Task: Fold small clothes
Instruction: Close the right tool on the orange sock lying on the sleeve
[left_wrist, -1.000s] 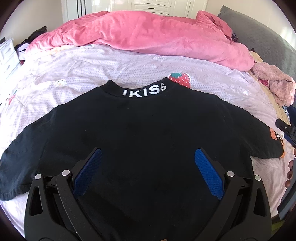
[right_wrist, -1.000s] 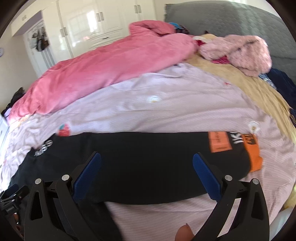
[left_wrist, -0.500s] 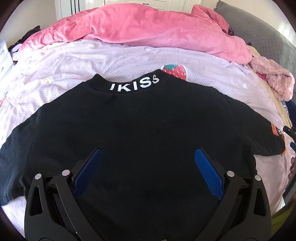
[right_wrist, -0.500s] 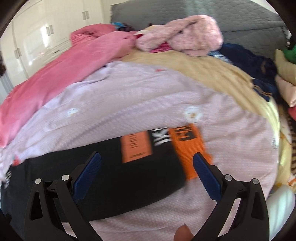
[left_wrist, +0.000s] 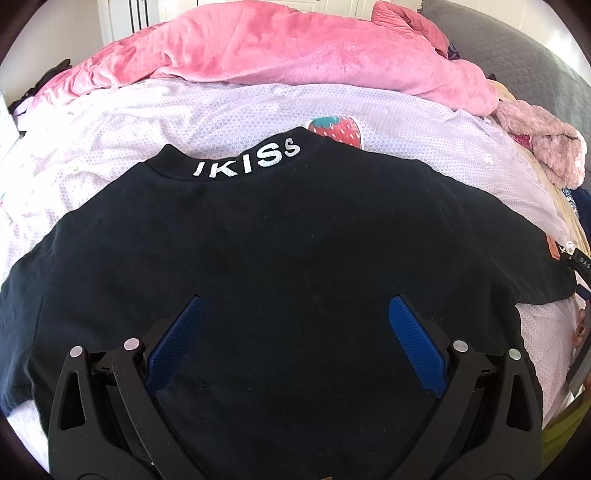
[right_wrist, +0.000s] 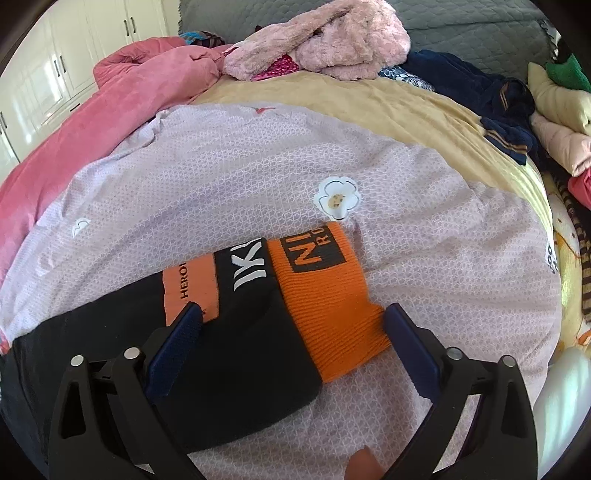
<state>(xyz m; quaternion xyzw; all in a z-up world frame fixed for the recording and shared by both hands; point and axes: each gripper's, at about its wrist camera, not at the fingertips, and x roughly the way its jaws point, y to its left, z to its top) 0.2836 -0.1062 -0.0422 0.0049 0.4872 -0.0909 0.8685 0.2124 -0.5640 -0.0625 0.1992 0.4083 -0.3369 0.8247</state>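
Note:
A small black sweatshirt (left_wrist: 288, 251) lies flat, back up, on the lilac bedsheet (left_wrist: 221, 110), its collar lettered "IKISS" (left_wrist: 247, 164) pointing away. My left gripper (left_wrist: 295, 317) is open and empty over the middle of its back. In the right wrist view the sweatshirt's right sleeve (right_wrist: 236, 354) ends in an orange ribbed cuff (right_wrist: 328, 295). My right gripper (right_wrist: 291, 314) is open, its blue pads (right_wrist: 177, 343) either side of the sleeve end and cuff, not closed on them.
A pink duvet (left_wrist: 288, 48) is bunched along the far side. A fluffy pink garment (right_wrist: 325, 48), dark blue clothes (right_wrist: 480, 85) and other clothes lie on the tan blanket (right_wrist: 369, 96) at the right. A grey headboard (right_wrist: 480, 33) stands behind.
My right gripper has swung right along the sleeve and come down around the orange cuff. My left gripper has moved slightly forward over the back of the sweatshirt.

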